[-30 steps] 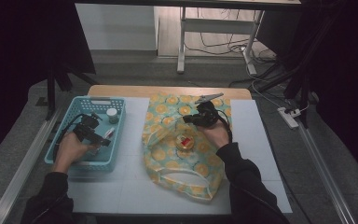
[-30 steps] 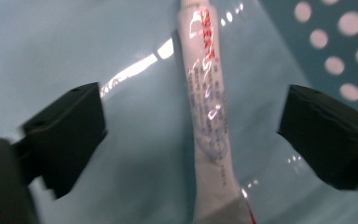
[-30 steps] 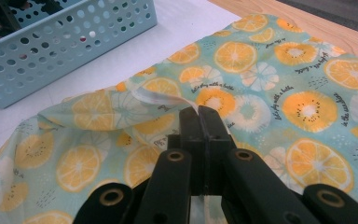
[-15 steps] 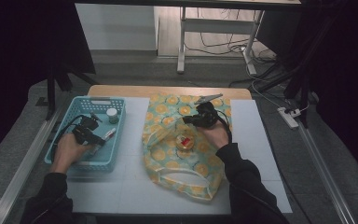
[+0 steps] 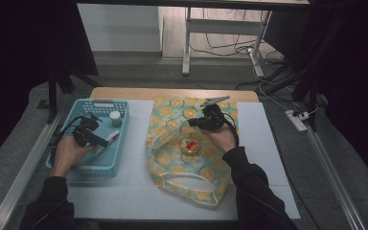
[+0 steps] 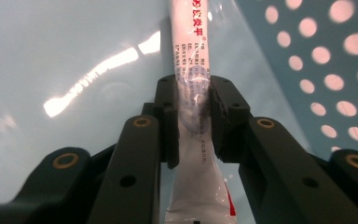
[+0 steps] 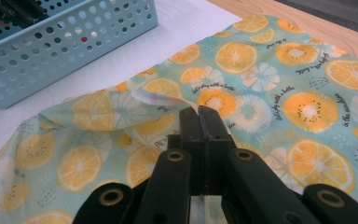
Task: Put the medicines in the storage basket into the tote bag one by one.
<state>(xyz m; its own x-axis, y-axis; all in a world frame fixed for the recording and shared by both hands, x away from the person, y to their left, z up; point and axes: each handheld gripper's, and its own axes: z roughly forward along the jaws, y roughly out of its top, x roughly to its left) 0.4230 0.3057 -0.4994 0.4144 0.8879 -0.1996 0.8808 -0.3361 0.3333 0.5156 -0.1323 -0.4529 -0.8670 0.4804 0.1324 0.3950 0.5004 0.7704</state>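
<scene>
I work in what looks like a lab or recording studio, not a home. My table has a wooden top covered by a white mat and stands on grey carpet. Black curtains hang at both sides. Metal rails run along the floor beside the table. Cables lie loose on the floor behind it, near a power strip and the legs of a metal stand.
</scene>
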